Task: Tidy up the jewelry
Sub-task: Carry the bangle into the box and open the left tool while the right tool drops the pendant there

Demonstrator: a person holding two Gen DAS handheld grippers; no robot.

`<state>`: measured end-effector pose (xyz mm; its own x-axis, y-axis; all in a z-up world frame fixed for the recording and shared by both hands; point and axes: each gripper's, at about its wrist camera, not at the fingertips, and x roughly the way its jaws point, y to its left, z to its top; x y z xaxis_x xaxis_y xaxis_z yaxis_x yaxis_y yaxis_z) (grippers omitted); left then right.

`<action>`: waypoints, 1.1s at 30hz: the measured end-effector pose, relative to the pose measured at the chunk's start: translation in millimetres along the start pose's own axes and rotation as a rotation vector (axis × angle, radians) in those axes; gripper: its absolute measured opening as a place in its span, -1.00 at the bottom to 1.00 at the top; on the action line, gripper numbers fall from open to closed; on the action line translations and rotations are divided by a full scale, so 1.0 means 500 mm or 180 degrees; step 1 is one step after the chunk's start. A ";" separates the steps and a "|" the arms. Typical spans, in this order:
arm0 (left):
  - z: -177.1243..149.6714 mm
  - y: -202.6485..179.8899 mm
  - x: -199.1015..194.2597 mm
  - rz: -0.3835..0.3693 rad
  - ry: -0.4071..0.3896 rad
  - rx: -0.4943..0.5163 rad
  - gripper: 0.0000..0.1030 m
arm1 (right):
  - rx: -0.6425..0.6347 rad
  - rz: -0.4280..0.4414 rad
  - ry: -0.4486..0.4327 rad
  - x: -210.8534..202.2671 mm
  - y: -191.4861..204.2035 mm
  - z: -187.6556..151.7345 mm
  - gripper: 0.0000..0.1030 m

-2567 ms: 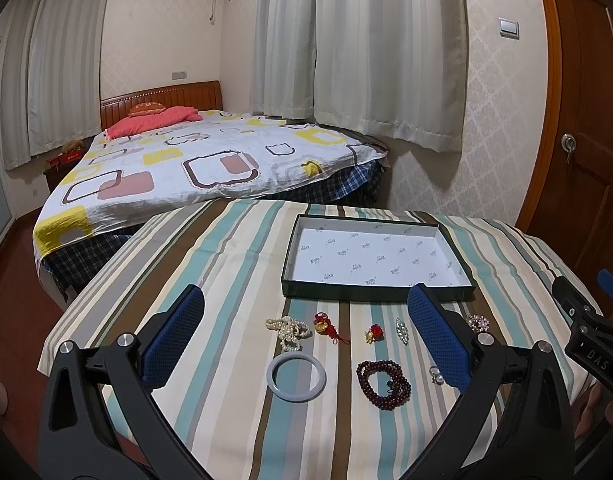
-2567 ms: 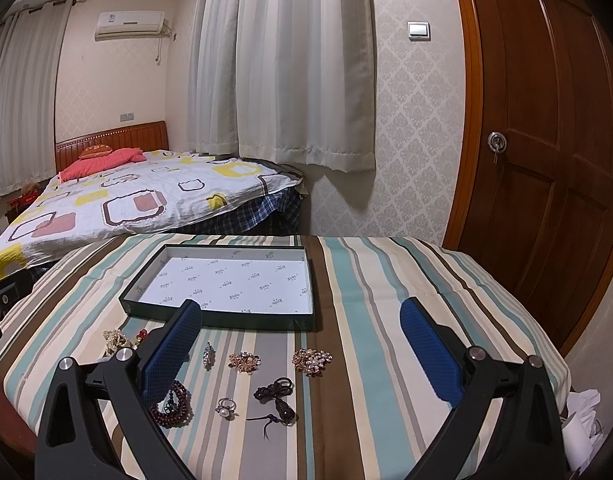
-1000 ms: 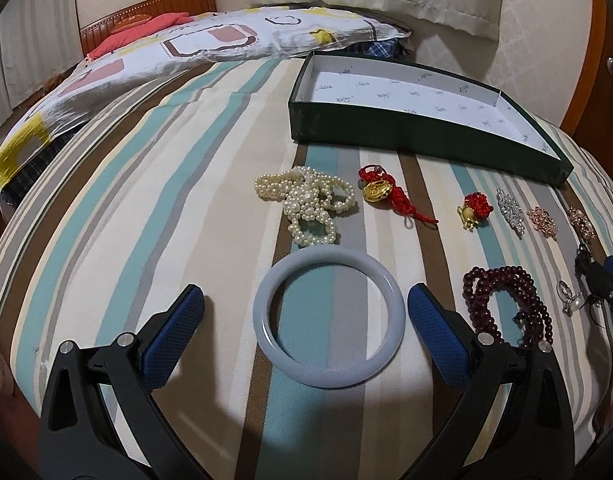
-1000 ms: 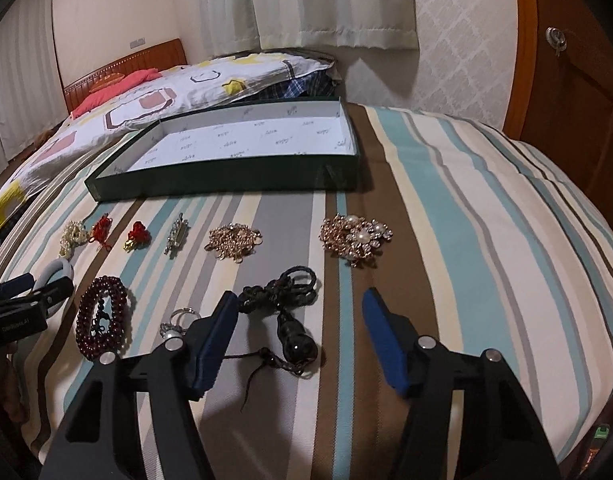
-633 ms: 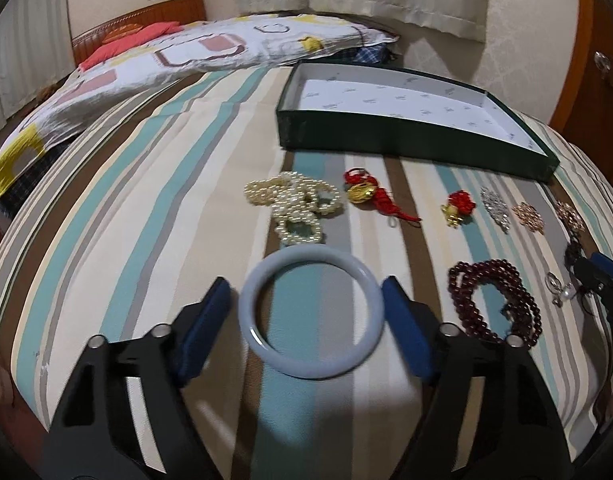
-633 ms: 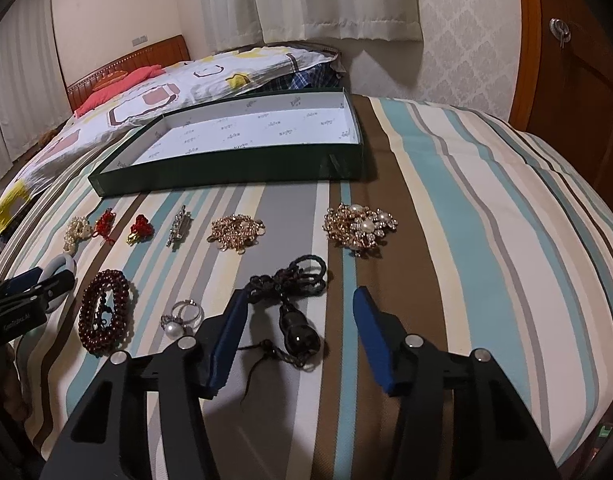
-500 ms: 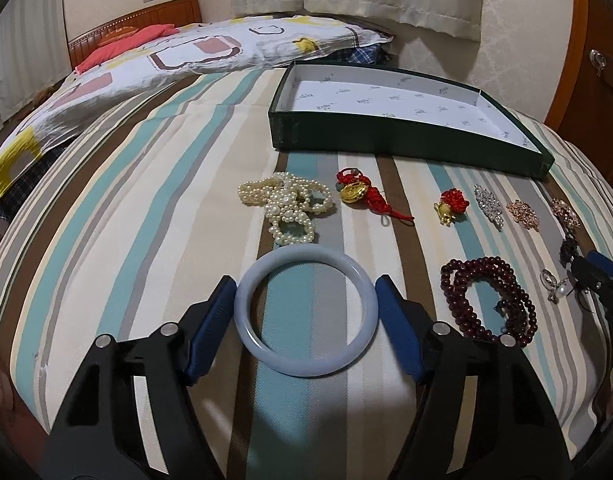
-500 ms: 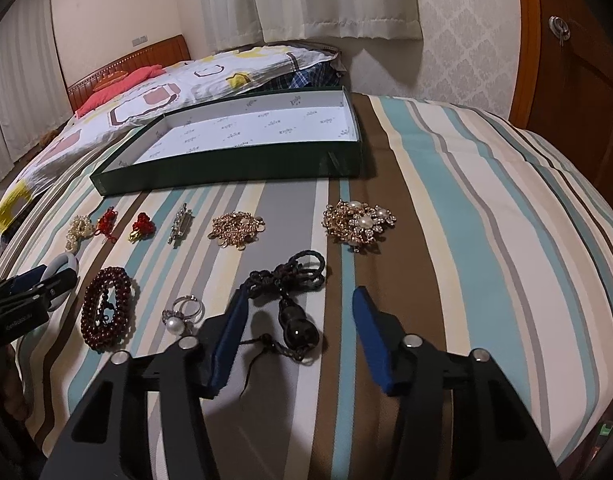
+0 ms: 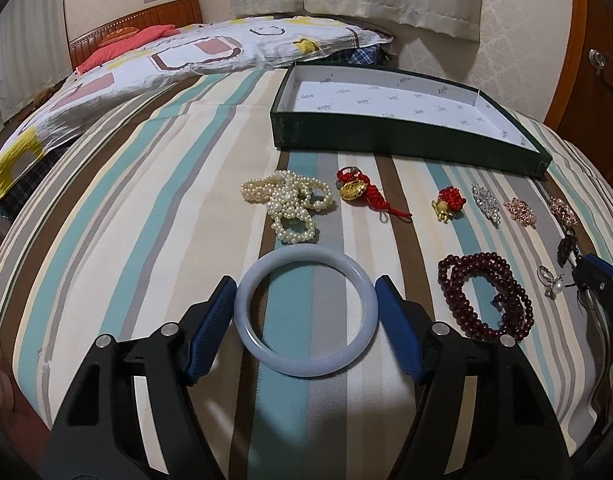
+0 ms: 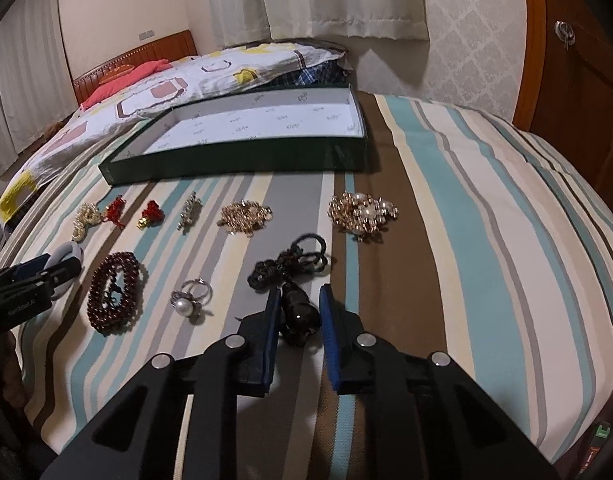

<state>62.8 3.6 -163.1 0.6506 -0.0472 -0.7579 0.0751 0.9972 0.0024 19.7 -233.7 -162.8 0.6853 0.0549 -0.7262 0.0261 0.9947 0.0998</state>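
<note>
A pale blue bangle [image 9: 304, 312] lies on the striped tablecloth between the blue pads of my left gripper [image 9: 304, 290]; the pads touch its two sides. My right gripper [image 10: 296, 298] has its pads against a dark corded pendant [image 10: 297, 312], whose cord [image 10: 294, 262] trails ahead. Pearl beads [image 9: 290, 202], red charms [image 9: 358, 190], brooches [image 10: 362, 212], a ring [image 10: 188, 300] and dark red beads [image 9: 484, 294] lie on the cloth. The green tray [image 9: 406, 136] stands behind them with nothing in it.
The table's near edge curves just under both grippers. A bed [image 9: 166, 56] stands behind the table at the left. A wooden door [image 10: 578, 60] is at the right. Curtains hang at the back.
Both grippers came down to the table and narrowed. The left pads have drawn in onto the bangle's sides. The right pads have drawn in onto the dark pendant.
</note>
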 end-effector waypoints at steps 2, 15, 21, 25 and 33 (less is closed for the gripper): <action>0.001 0.000 -0.009 -0.0002 -0.0040 0.0001 0.34 | 0.0008 0.0014 -0.0056 -0.010 0.001 0.006 -0.61; 0.070 -0.006 -0.068 -0.0107 -0.0283 -0.0084 0.34 | 0.0037 0.0113 -0.0481 -0.071 0.007 0.092 -0.61; 0.139 -0.022 -0.067 -0.0156 -0.0417 -0.0077 0.34 | 0.0085 0.0167 -0.0654 -0.058 0.004 0.161 -0.61; 0.200 -0.039 -0.050 -0.0154 -0.0558 -0.0042 0.34 | 0.0121 0.0192 -0.0740 -0.026 0.001 0.216 -0.61; 0.303 -0.074 0.066 -0.0124 -0.0546 0.0025 0.34 | 0.0181 0.0148 -0.0579 0.093 -0.016 0.277 -0.61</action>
<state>195.8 -43.8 -89.3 0.7664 -0.0957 -0.6352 0.1082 0.9939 -0.0192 152.1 -251.3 -103.1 0.8068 0.0789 -0.5855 0.0288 0.9846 0.1724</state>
